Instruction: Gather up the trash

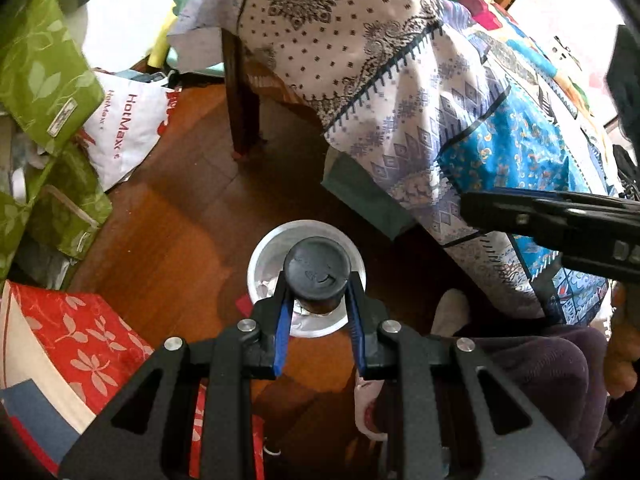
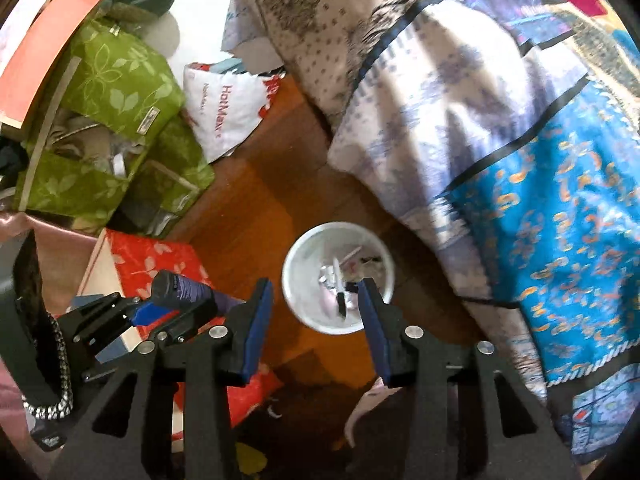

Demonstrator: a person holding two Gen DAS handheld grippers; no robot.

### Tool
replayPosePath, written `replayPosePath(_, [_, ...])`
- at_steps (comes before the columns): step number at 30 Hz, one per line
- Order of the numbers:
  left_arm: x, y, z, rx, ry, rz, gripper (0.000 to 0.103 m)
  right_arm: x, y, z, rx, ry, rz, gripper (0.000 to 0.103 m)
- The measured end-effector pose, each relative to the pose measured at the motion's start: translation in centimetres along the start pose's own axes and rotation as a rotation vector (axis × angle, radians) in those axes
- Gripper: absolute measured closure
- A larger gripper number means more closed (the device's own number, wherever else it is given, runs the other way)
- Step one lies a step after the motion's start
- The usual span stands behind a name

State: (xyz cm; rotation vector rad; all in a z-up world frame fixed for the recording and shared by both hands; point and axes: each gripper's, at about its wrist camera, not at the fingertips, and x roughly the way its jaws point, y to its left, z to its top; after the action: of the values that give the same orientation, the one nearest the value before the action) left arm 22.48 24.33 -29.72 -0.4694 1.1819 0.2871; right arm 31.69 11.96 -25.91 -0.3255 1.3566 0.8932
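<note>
One capped bottle (image 1: 317,270) above bin rim (image 1: 260,248)

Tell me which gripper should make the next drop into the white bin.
Left. The left gripper is shut on the dark round-capped bottle, held directly above the white round bin on the wooden floor. The right gripper is open and holds nothing.

1. Daylight is bright at the upper edges — the pale wall (image 1: 132,12) blows out to white glare.
2. The wooden floor (image 1: 172,216) is dimmer, with shadow beneath the draped cloth (image 2: 500,128).
3. Fisheye bending curves the margins; that cloth is soft and blurred in the right wrist view.
</note>
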Motion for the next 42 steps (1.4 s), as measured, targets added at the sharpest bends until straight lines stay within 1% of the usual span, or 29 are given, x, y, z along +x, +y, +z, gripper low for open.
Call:
replayPosePath(1, [0.2,-0.2,0.2,0.000,0.004,0.004,0.078,-0.4,-0.2,-0.1,-0.001,-0.011,-0.009,0.063])
replayPosePath(2, [0.4,-0.3,0.5,-0.001,0.014,0.012,0.075,-0.8,-0.4,-0.2,-0.005,-0.023,-0.021,0.063])
replayPosePath(3, [0.7,-0.4,0.8,-0.003,0.025,0.019,0.068,-1.2,-0.5,-0.3,-0.010,-0.037,-0.034,0.063])
replayPosePath(5, [0.8,-0.5,1.3,-0.011,0.032,0.030,0.060,-2.2,-0.5,-0.6,-0.023,-0.062,-0.059,0.063])
replayPosePath(6, [0.7,-0.6,1.4,-0.013,0.029,0.034,0.058,-2.6,-0.7,-0.6,-0.027,-0.071,-0.064,0.062])
replayPosePath(11, [-1.0,-1.6,1.7,0.010,0.003,0.051,0.058,-5.4,-0.3,-2.0,-0.047,-0.138,-0.096,0.062])
replayPosePath(14, [-3.5,-2.5,1.5,0.033,-0.049,0.043,0.058,-7.5,-0.1,-3.0,-0.053,-0.185,-0.107,0.062])
replayPosePath(17, [-6.9,-3.9,1.2,0.075,-0.119,0.041,0.058,-10.4,0.3,-4.5,-0.054,-0.260,-0.131,0.062])
replayPosePath(20, [-11.0,-5.8,0.5,0.124,-0.205,0.023,0.058,-13.7,0.6,-6.3,-0.045,-0.341,-0.149,0.062])
replayPosePath(23, [-15.5,-7.7,-0.5,0.175,-0.308,-0.007,0.057,-17.3,1.0,-8.5,-0.020,-0.442,-0.174,0.062])
replayPosePath(24, [-17.4,-8.6,-1.1,0.198,-0.353,-0.020,0.057,-18.6,1.1,-9.4,-0.008,-0.481,-0.185,0.062])
replayPosePath(27, [-21.4,-10.3,-2.5,0.246,-0.453,-0.051,0.057,-22.4,1.2,-12.3,0.037,-0.595,-0.217,0.062])
replayPosePath(31, [-26.9,-12.7,-5.6,0.310,-0.589,-0.128,0.057,-26.9,1.6,-16.4,0.099,-0.729,-0.270,0.062])
replayPosePath(36, [-31.0,-14.3,-9.0,0.363,-0.691,-0.215,0.057,-31.4,2.7,-22.2,0.186,-0.902,-0.322,0.062])
replayPosePath(39, [-33.2,-15.3,-11.5,0.399,-0.750,-0.250,0.057,-33.1,3.8,-25.2,0.215,-0.989,-0.369,0.062])
replayPosePath(42, [-34.3,-15.8,-13.8,0.425,-0.777,-0.280,0.057,-34.0,5.2,-27.8,0.229,-1.051,-0.425,0.062])
